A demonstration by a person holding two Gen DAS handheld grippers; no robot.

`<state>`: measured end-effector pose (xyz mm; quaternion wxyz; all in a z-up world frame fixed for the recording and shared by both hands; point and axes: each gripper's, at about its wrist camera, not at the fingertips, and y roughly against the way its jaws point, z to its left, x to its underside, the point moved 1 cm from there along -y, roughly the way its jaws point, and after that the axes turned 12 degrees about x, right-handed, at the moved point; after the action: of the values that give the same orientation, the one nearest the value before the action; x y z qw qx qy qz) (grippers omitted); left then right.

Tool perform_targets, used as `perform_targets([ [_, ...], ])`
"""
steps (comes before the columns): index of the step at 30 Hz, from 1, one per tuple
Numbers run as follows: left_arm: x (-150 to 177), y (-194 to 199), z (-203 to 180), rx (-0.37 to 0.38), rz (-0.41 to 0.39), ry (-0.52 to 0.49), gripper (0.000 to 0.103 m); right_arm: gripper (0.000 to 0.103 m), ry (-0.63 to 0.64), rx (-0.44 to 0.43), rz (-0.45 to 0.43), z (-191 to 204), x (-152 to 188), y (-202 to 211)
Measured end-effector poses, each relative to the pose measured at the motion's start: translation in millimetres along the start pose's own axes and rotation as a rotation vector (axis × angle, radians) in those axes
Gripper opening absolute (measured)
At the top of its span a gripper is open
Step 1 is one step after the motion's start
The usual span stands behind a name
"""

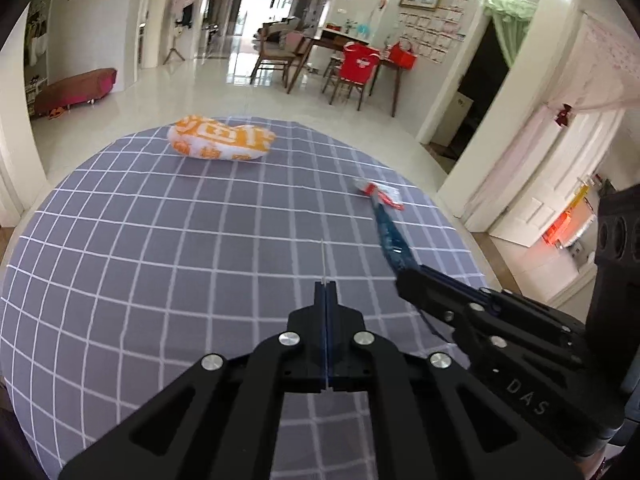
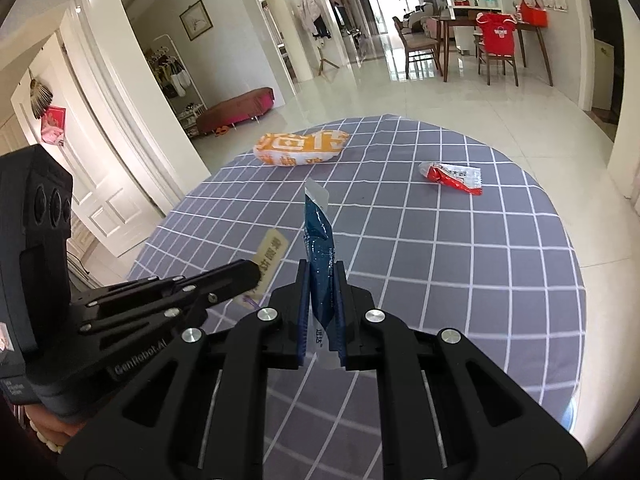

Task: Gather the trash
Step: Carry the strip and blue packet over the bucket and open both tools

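Two claws are working over the desk (image 2: 500,264): right claw (image 2: 322,280) pinching a light, crinkly blue wrapper (image 2: 320,248) mid-body, left claw (image 1: 327,292) clamping a thin beige slip (image 2: 270,250) by its edge.

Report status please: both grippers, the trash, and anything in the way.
Right gripper shut on blue wrapper. Left gripper shut on thin beige packet. Orange bag and red wrapper remain on table. Nothing blocking.
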<state>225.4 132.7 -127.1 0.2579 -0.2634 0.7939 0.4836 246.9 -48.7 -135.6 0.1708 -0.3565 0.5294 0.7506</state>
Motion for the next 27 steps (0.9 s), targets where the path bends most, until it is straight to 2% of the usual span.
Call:
perform_targets([
  [8,22.9,8.3,-61.6,0.043,0.022,-0.114,0.0,0.011,-0.06,0.015,-0.045,-27.6,25.6,45.4],
  [15,41.2,3.4,-111.4,0.076,0.047,-0.189,0.0,0.011,-0.136,0.079,-0.094,-72.7,56.4,90.7],
  [27,89.0,-55.0,-228.7,0.197,0.174,-0.354,0.0,0.011,-0.333,0.228,-0.139,-182.8,130.4,158.4],
])
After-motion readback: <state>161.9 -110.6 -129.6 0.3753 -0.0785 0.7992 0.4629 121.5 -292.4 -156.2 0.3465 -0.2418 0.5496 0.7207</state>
